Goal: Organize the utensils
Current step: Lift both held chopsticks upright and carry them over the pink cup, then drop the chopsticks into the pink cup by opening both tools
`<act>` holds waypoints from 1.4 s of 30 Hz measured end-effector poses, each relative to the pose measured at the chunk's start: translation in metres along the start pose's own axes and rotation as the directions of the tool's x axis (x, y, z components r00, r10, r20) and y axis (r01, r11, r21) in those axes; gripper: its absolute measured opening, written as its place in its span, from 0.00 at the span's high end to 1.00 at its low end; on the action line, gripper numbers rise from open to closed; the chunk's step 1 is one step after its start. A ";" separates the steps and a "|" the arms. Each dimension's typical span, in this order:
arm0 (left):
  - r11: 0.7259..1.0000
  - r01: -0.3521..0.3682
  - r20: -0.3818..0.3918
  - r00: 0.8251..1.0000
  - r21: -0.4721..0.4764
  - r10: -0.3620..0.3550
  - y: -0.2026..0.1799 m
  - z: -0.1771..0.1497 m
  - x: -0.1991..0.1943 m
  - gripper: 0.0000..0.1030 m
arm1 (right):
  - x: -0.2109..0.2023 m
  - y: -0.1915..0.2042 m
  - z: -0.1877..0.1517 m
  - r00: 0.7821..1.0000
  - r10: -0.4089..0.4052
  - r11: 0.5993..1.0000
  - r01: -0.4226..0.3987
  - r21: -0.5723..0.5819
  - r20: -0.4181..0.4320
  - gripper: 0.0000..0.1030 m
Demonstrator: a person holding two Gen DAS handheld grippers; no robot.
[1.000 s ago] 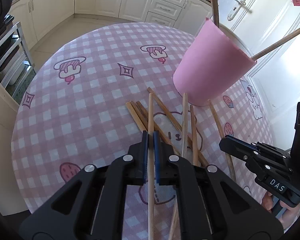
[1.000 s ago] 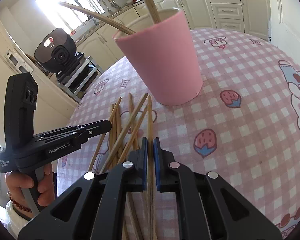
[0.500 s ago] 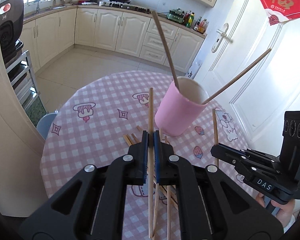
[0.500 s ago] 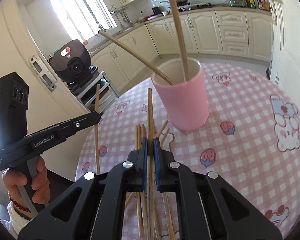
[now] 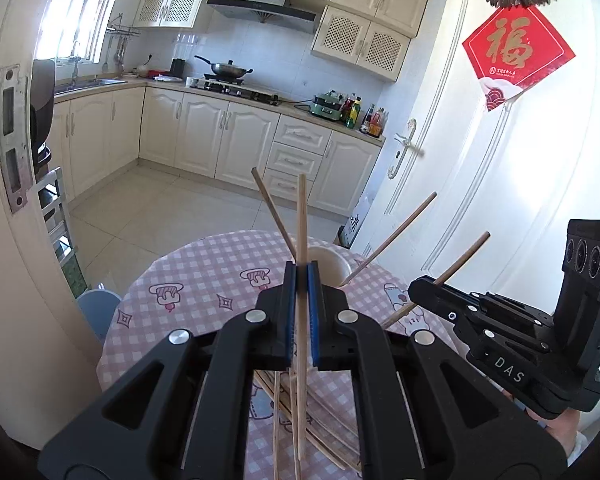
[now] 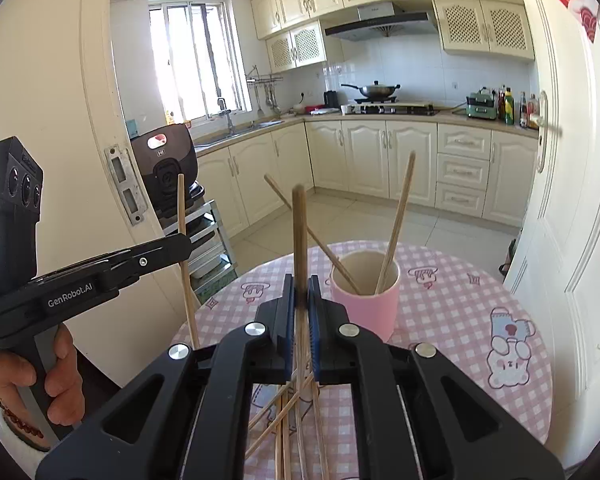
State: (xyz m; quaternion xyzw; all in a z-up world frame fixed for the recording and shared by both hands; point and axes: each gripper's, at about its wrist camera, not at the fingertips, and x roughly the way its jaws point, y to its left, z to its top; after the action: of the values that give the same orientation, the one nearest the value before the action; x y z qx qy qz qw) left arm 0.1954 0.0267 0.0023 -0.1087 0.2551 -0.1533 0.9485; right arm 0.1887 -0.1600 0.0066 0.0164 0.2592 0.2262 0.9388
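Holding one chopstick each, both grippers hang above the table with the sticks pointing up. The left gripper [image 5: 300,270] is clenched on a light stick [image 5: 301,216], which runs up between its blue pads and also hangs down below them. The right gripper [image 6: 300,280] is clenched on a darker stick [image 6: 299,232] in the same way.

The pink cup [image 6: 367,300] stands on the table just ahead of the right gripper and a bit to its right. Two sticks already lean in it, crossing each other. From the left gripper, the cup [image 5: 327,265] sits right behind the pads, partly hidden. More loose sticks [image 6: 284,420] lie in a messy pile on the checked cloth [image 6: 460,320] below both grippers.

What could go wrong? I think the held sticks are long, and each is pinched at one spot only, so a stick could swing or slip out if the hand tips fast. The two sticks in the cup lean far out, so a new stick coming down could bump them and miss the opening. A hard push on the rim could tip the cup, since it looks light. The two grippers are near each other, so they could knock together if both go for the cup at once.
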 end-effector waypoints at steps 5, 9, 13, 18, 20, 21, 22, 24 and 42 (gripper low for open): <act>1.000 -0.004 0.032 0.999 0.011 0.004 -0.009 0.005 -0.001 0.94 | -0.004 0.001 0.006 1.000 -0.011 1.000 0.012 -0.015 0.013 0.95; 1.000 -0.016 0.051 0.999 0.019 0.015 -0.014 0.011 0.004 0.94 | -0.010 0.002 0.013 0.999 -0.020 0.999 0.021 -0.025 0.031 0.95; 0.999 -0.014 0.067 0.998 0.032 0.011 -0.022 0.022 0.013 0.94 | -0.014 0.003 0.027 0.998 -0.027 0.999 0.030 -0.046 0.059 0.95; 0.998 -0.009 0.121 0.993 0.059 0.002 -0.034 0.041 0.022 0.94 | -0.017 0.003 0.048 0.994 -0.030 0.997 0.037 -0.067 0.107 0.95; 0.998 -0.010 0.155 0.988 0.058 0.001 -0.037 0.050 0.027 0.94 | -0.016 0.000 0.057 0.991 -0.039 0.996 0.049 -0.072 0.130 0.95; 0.998 -0.005 0.173 0.985 0.056 -0.005 -0.038 0.054 0.029 0.94 | -0.015 -0.001 0.061 0.989 -0.044 0.996 0.054 -0.071 0.139 0.95; 0.998 -0.005 0.189 0.982 0.056 -0.006 -0.039 0.058 0.032 0.94 | -0.014 -0.003 0.064 0.988 -0.044 0.996 0.055 -0.070 0.145 0.95; 0.998 -0.017 0.234 0.972 0.058 0.003 -0.042 0.065 0.037 0.94 | -0.012 -0.006 0.071 0.986 -0.051 0.996 0.063 -0.068 0.162 0.95; 0.996 -0.077 0.261 0.963 0.054 0.060 -0.042 0.065 0.111 0.94 | 0.017 -0.024 0.076 0.979 -0.091 0.990 0.108 -0.087 0.182 0.95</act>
State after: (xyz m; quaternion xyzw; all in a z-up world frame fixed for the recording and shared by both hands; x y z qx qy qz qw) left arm 0.3106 -0.0424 0.0191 -0.0887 0.1274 -0.1129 0.9814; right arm 0.2495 -0.1673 0.0608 -0.0216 0.1637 0.1887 0.9680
